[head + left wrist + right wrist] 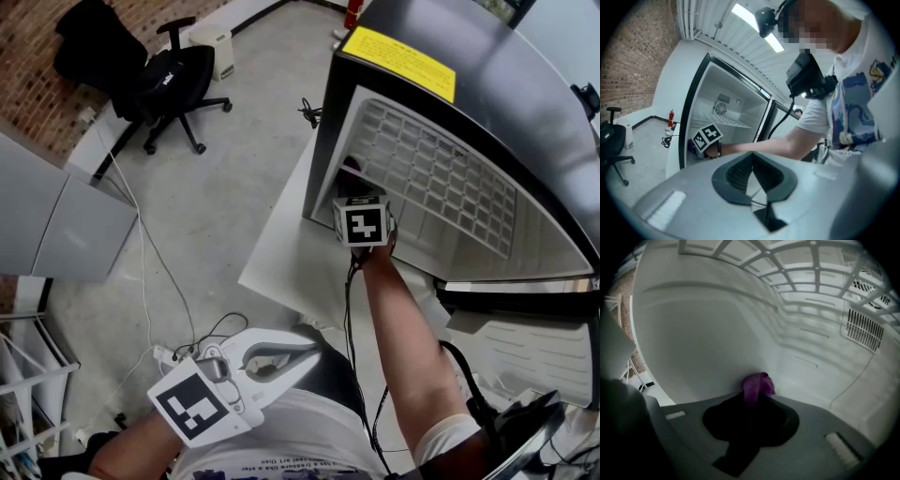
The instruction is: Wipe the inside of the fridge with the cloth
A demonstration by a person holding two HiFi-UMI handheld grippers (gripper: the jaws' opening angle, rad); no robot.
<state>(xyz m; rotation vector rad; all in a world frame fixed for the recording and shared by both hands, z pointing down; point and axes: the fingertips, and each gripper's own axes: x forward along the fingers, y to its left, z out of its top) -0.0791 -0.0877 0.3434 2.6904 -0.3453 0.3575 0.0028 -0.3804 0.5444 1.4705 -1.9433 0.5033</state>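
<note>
Far left in my head view I see a black office chair (173, 80) on the grey floor by the brick wall (56, 84), and loose cables (159, 281) trailing down toward my body. My left claw (305, 352) hangs low near my waist, well apart from the fridge (487, 103). Its own view shows the two dark pads pressed together with nothing between them, so it is clenched and empty. Next to the right is the fridge's open white door (281, 248), and past its edge my right forearm (403, 347) reaches into the cabinet. The marker cube (364, 223) sits just at the opening. My right claw (757, 397) is inside the lower compartment, below the white wire shelf (441, 178). It is grasping the purple cloth (758, 386), pinched between the jaws with a bunched end poking out past the tips. That end looks to be touching the smooth white inner wall (708, 338), low down where the wall curves toward the compartment floor. From the left claw's view the cube shows at the bottom left of the open cabinet. Further right in the right claw's view a slotted vent (865, 326) is set in the back wall, under the shelf grid. On top of the black cabinet lies a yellow label (398, 61).
</note>
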